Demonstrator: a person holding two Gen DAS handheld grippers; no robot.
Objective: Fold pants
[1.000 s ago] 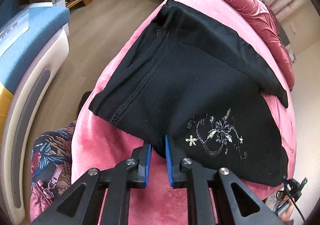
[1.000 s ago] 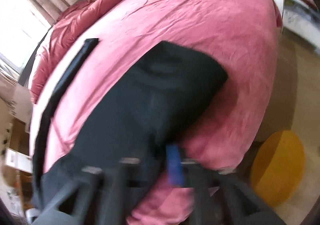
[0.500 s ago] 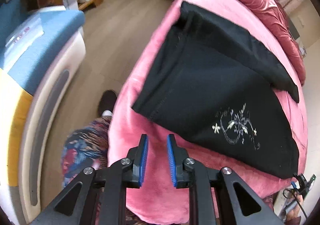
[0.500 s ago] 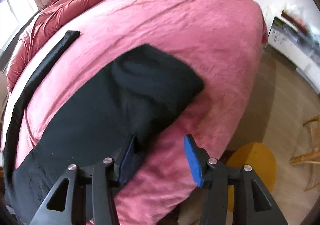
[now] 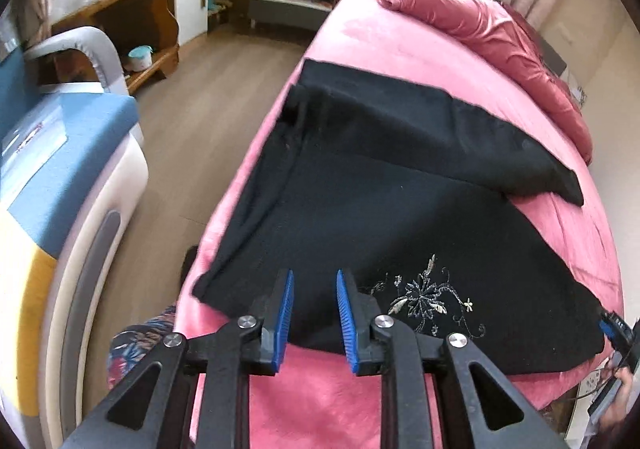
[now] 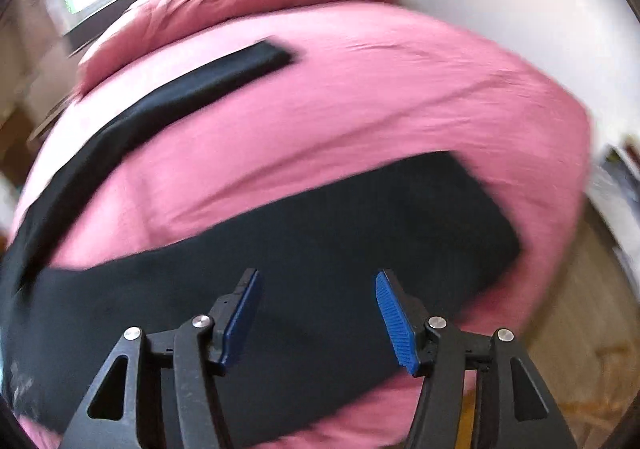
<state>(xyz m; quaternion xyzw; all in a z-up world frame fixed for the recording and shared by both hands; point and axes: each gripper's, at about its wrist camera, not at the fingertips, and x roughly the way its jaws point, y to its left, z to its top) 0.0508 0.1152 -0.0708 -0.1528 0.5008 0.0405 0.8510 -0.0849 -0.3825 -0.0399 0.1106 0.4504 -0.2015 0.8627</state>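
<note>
Pants (image 5: pixel 400 209) partly behind left jaws, blurred rightward

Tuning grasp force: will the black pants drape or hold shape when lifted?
The black pants likely drape: they lie flat, following the pink bedspread. Probably light, thin-looking knit. The folded leg may slide off when lifted.

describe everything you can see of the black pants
The black pants lie spread on the pink bed cover, legs splayed apart in a V. Soft, matte knit, with pale floral embroidery near the edge closest to the left gripper. Both grippers, left and right, hover open above the fabric; neither grips it.
</note>
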